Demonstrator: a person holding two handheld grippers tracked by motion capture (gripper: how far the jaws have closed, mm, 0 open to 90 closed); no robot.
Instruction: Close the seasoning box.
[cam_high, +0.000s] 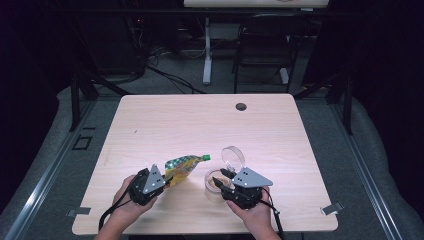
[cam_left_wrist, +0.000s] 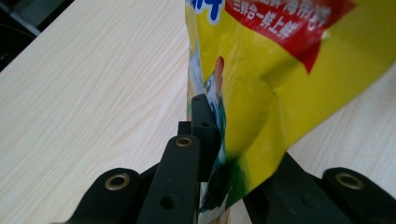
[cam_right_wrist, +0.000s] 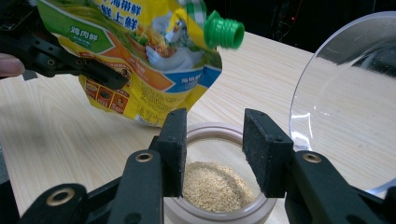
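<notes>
Pouch and jar near table front edge

A yellow spouted pouch with a green screw cap, a red banner, a green arrow panel and printed food pictures on its front. It is lifted off the bench and tilted, its capped spout pointing toward the jar and its bottom edge pinched flat. The cap is on.

Just beside it, a small clear jar stands upright on the bench, open, with a low heap of pale tan granules in its bottom. Its round clear lid stands raised behind the mouth.
</notes>
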